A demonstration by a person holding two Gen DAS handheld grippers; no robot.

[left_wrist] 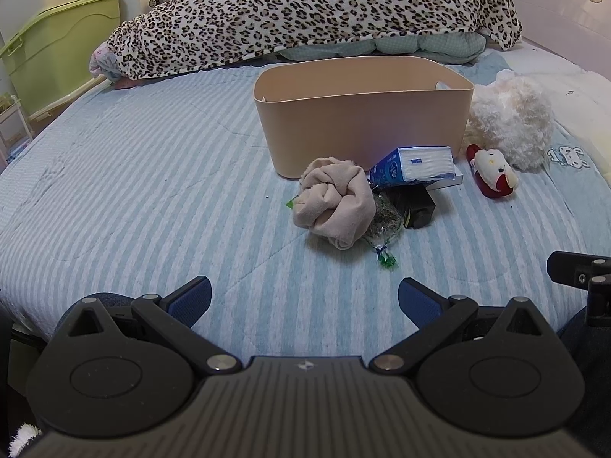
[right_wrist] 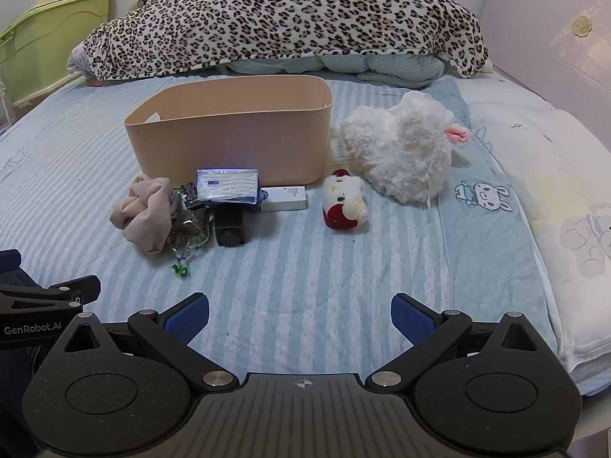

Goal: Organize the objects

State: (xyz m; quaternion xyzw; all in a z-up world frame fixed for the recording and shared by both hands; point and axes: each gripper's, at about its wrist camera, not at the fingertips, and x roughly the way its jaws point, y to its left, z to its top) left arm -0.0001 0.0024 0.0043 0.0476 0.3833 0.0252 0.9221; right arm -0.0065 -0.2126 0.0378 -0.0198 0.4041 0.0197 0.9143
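Note:
A tan plastic bin (left_wrist: 362,114) (right_wrist: 229,133) stands on the striped bed. In front of it lie a crumpled beige cloth (left_wrist: 334,200) (right_wrist: 147,213), a blue tissue pack (left_wrist: 414,166) (right_wrist: 229,187), a clear bag of dark bits (left_wrist: 383,223) (right_wrist: 189,233), a black box (left_wrist: 418,206) (right_wrist: 230,225), a white box (right_wrist: 284,198), a small red-and-white plush (left_wrist: 492,173) (right_wrist: 343,202) and a big white fluffy plush (left_wrist: 508,118) (right_wrist: 401,149). My left gripper (left_wrist: 304,297) and right gripper (right_wrist: 299,315) are open and empty, hovering short of the pile.
A leopard-print blanket (left_wrist: 305,11) (right_wrist: 275,19) is heaped at the far end of the bed. A green storage box (left_wrist: 57,45) stands off the left side. A pink headboard (right_wrist: 553,38) and a white pillow (right_wrist: 534,160) are on the right.

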